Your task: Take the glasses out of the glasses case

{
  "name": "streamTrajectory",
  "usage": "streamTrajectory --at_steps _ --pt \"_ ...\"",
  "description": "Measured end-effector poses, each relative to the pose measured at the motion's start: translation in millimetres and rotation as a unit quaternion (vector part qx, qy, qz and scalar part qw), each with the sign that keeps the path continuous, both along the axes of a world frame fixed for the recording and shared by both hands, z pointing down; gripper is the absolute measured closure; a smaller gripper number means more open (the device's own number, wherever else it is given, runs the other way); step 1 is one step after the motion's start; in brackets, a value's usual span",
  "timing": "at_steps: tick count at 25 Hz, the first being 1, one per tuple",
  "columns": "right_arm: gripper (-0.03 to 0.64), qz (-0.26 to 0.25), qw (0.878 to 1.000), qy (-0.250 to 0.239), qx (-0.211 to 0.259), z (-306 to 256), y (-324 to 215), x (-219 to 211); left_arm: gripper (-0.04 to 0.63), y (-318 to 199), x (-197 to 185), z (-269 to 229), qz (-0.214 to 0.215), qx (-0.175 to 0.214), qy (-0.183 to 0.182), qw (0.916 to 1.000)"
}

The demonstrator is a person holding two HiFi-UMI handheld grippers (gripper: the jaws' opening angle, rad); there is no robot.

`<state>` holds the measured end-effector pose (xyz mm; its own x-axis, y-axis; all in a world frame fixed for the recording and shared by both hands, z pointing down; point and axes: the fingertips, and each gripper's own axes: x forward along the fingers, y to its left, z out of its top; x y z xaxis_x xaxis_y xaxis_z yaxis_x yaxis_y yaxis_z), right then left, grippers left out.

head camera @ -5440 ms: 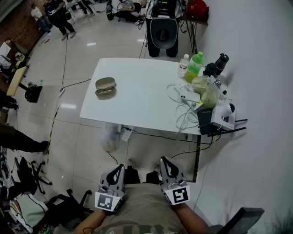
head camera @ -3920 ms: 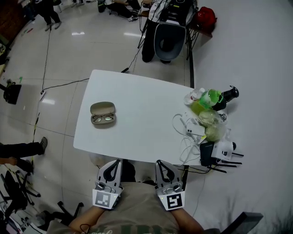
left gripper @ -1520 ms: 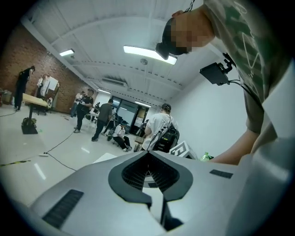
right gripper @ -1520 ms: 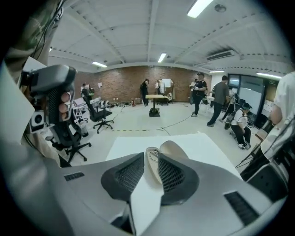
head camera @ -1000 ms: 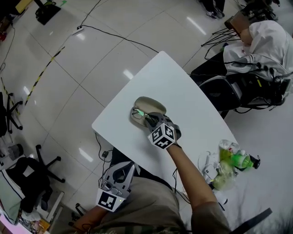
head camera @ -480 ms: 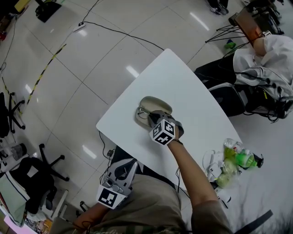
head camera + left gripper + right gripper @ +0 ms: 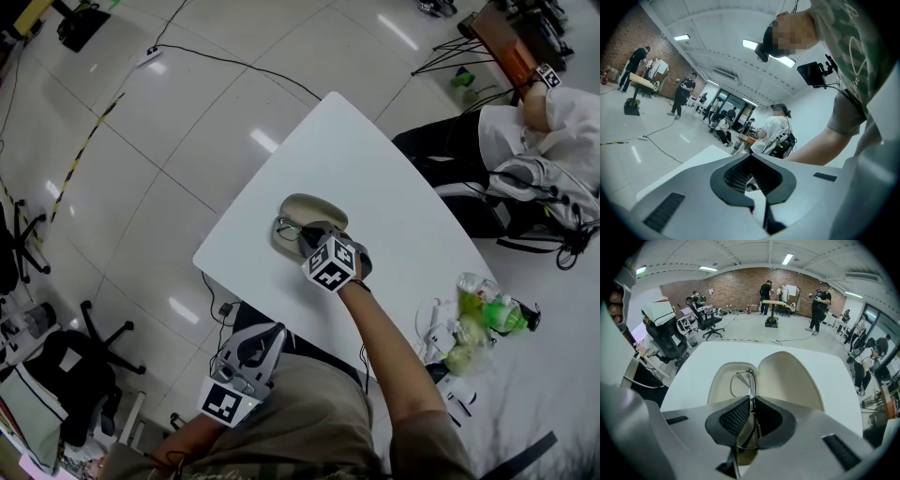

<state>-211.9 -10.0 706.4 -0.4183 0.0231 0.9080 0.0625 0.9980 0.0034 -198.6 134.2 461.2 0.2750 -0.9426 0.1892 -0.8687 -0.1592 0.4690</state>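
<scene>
The right gripper (image 7: 752,397) has its jaws pressed together on the thin metal frame of the glasses (image 7: 751,379). The wire rim runs straight up out of the pinch, and one lens ring shows just beyond the tips. The glasses stand on edge rather than lying flat, over the lower half of the glasses case (image 7: 792,376), which lies open on the table (image 7: 693,376) with its lid folded back to the right of the tray. Whether the frame is resting on the lining or has lifted clear of it cannot be told.

In the head view the right gripper (image 7: 307,234) reaches out on a straight arm to the case (image 7: 309,203) near the table's left corner, its marker cube (image 7: 330,264) turned upward.

The left gripper (image 7: 751,158) is empty, with its tips touching and nothing between the ribbed pads. It is held low at the person's waist (image 7: 262,337), short of the table edge and well apart from the case.

Farther out along the table (image 7: 375,178), green bottles (image 7: 487,314) and a tangle of white cables (image 7: 433,323) sit at the right end (well apart from the case). A seated person (image 7: 539,122) is beyond the far edge, and in the right gripper view an office chair (image 7: 668,341) stands off the table's left side.
</scene>
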Motion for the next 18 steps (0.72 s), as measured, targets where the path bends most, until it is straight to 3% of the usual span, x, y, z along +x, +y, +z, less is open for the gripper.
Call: streamTrajectory --at_steps 4,9,18 --pt "0.577 0.004 1.0 -0.005 0.02 -2.9 -7.0 1.3 0.588 -3.7 5.5 0.5 0.007 -0.001 0.006 1.0" --pt "0.578 0.003 1.0 0.001 -0.024 2.3 2.6 4.3 0.588 -2.9 16.3 3.8 0.018 -0.01 0.003 0.9998" --pt "0.58 -0.024 0.999 -0.001 -0.025 1.1 10.2 3.6 0.588 -5.2 19.6 0.0 0.018 -0.008 0.0 0.9998"
